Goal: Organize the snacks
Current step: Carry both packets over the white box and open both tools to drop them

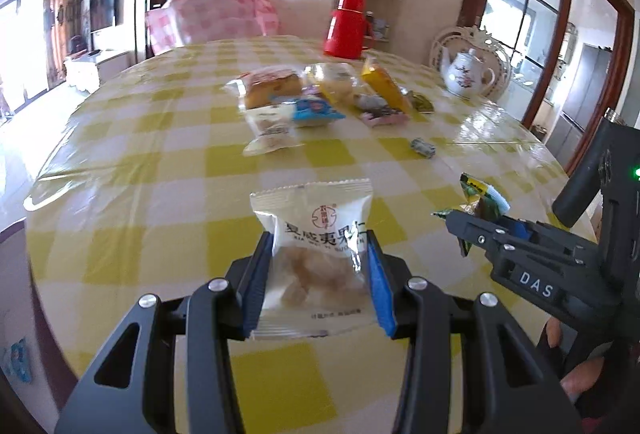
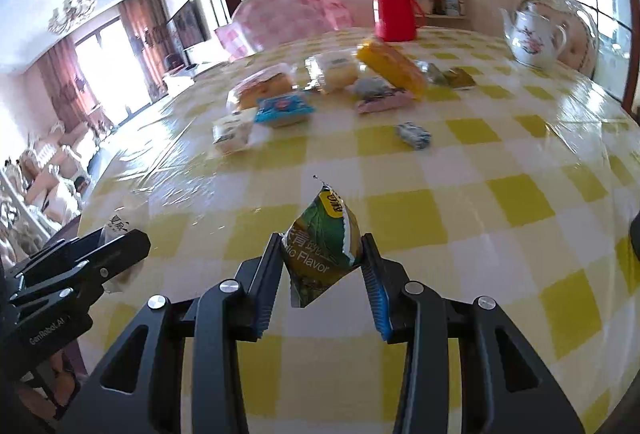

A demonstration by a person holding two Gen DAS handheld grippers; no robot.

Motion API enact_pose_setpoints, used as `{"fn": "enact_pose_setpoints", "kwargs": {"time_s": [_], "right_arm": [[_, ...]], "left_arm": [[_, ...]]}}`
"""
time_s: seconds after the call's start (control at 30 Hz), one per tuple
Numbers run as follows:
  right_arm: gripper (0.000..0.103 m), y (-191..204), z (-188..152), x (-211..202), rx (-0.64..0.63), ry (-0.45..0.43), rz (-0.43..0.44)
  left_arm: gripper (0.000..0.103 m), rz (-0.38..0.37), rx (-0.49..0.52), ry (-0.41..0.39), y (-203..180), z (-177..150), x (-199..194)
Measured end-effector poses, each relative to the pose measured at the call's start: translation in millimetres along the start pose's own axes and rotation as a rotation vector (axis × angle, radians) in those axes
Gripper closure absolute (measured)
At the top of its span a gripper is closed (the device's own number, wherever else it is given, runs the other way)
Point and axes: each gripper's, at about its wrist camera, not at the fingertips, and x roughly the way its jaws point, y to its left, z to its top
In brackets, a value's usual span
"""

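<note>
My left gripper (image 1: pixel 318 246) is shut on a white nut snack packet (image 1: pixel 316 254) and holds it above the checked table. My right gripper (image 2: pixel 322 250) is shut on a green snack packet (image 2: pixel 322 246), also above the table. The right gripper shows at the right of the left wrist view (image 1: pixel 520 246) with the green packet (image 1: pixel 482 198). The left gripper shows at the left of the right wrist view (image 2: pixel 116 254). A pile of wrapped snacks lies further back: a cake (image 1: pixel 272 86), a blue packet (image 1: pixel 316 110), a yellow packet (image 1: pixel 386 86), a pink packet (image 1: pixel 384 116). A small wrapped candy (image 1: pixel 423 147) lies apart.
The round table (image 1: pixel 160 194) has a glossy yellow-and-white checked cloth. A red thermos (image 1: pixel 346 26) stands at the far edge, a white teapot (image 1: pixel 468 74) at the far right. A pink mesh food cover (image 1: pixel 212 10) stands at the far left.
</note>
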Motion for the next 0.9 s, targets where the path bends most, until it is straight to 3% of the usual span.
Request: {"fn": "enact_pose_setpoints", "kwargs": {"time_s": [0.57,0.9], "right_arm": [[0.063,96,-13,4,-0.172,0.045,0.095],[0.063,181,-16,6,-0.337,0.07,0.203]], "left_arm": [[0.058,0.082,-0.128,0.004,79,-25,-49],[0.058,0.191,-0.215,-0.048,141,-26,-94]]}}
